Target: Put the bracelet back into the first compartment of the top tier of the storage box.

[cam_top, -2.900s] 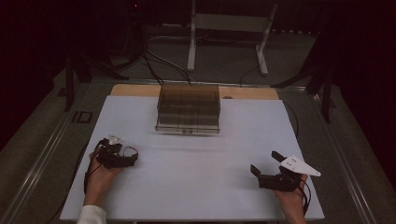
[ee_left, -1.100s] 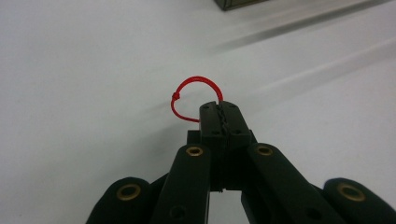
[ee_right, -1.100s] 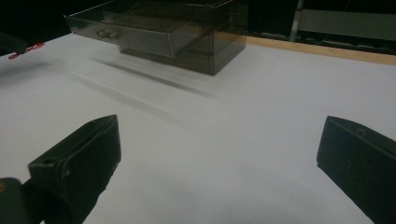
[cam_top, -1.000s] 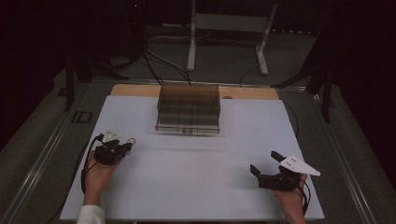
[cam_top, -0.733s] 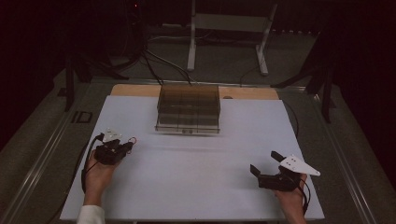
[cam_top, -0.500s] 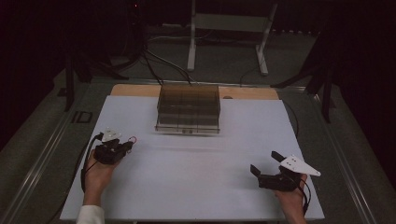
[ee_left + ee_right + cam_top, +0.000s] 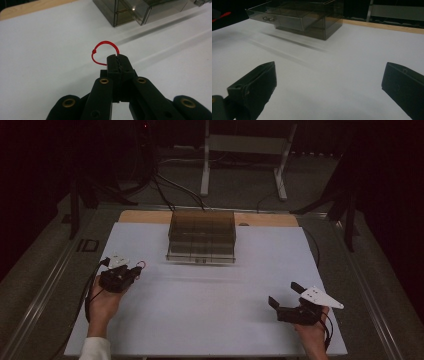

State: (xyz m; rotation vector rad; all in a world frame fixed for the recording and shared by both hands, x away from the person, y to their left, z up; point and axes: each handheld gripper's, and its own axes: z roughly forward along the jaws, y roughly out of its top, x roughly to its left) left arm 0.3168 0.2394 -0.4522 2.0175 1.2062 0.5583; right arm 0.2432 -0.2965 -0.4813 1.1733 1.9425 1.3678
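Note:
My left gripper rests at the left of the white table top, shut on a thin red cord loop. In the left gripper view the jaws are pressed together at the gripper tip, and the knotted red loop arches out of them to the left. My right gripper lies near the front right and stands open, with its two black jaws wide apart over bare table and nothing between them.
A smoky clear drawer box stands at the back middle, with its lower drawer pulled out toward me. The white table top ends in a wooden strip at the back. Dark stands and cables lie beyond.
Since the earliest frame my left gripper has shifted slightly left, and the red loop now shows at its tip. Over the last second nothing has visibly moved.

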